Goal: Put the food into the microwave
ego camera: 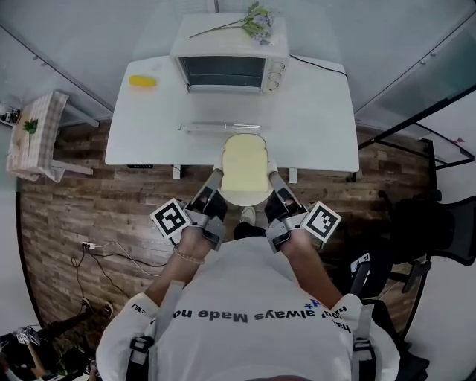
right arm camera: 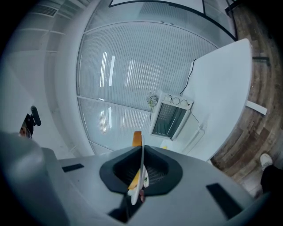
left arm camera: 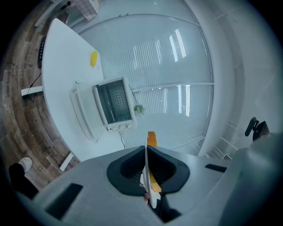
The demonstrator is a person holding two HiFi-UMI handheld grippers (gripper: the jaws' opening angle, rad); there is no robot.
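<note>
A slice of pale bread (ego camera: pixel 244 164) lies on a white plate (ego camera: pixel 245 198), held in the air just in front of the white table (ego camera: pixel 320 126). My left gripper (ego camera: pixel 216 180) is shut on the plate's left rim and my right gripper (ego camera: pixel 274 180) on its right rim. In the left gripper view my gripper (left arm camera: pixel 147 164) pinches the plate (left arm camera: pixel 146 152) edge-on, with the bread's crust (left arm camera: pixel 151 138) showing above. The right gripper (right arm camera: pixel 141 170) grips the plate rim (right arm camera: pixel 142 152) the same way. The white microwave (ego camera: pixel 223 71) stands at the table's back, its door (ego camera: pixel 219 128) folded down open.
A yellow object (ego camera: pixel 143 80) lies on the table left of the microwave. A flower sprig (ego camera: pixel 256 22) rests on its top. A small table with a checked cloth (ego camera: pixel 33 126) stands at the left, a black chair (ego camera: pixel 439 223) at the right, cables (ego camera: pixel 104 253) on the wooden floor.
</note>
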